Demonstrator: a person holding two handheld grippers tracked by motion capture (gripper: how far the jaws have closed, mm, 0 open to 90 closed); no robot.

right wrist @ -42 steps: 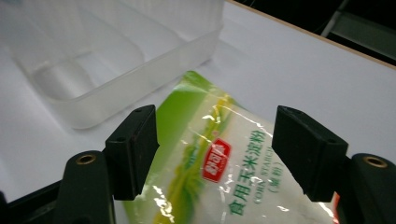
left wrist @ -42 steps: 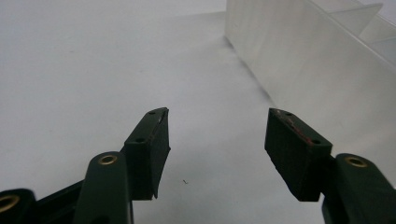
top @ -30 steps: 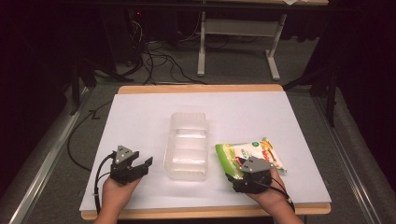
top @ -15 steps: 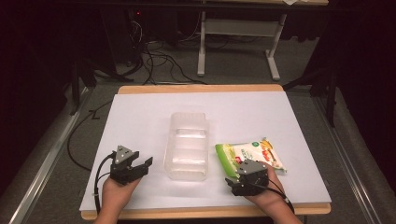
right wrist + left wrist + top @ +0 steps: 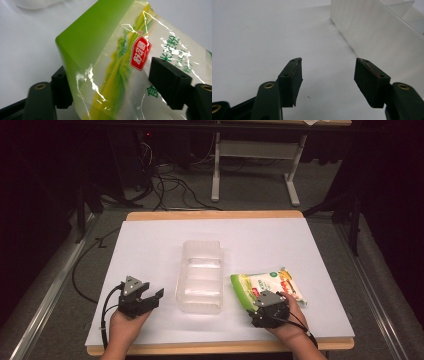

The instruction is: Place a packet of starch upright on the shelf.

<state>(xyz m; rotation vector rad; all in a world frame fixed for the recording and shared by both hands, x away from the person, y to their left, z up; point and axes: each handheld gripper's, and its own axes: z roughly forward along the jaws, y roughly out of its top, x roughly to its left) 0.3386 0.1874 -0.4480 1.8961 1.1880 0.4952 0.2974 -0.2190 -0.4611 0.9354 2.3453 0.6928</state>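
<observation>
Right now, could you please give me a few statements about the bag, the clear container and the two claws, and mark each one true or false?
1. The snack bag lies inside the clear container. False: it lies on the table, to the container's right.
2. The left claw is open with nothing between its jaws. True.
3. The right claw has the bag between its jaws. True.
4. The container is full. False: its compartments look empty.
5. The bag is green at one end. True.

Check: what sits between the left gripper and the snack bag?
High view: the clear bin lies between the left gripper and the bag, with bare white table on either side.
</observation>
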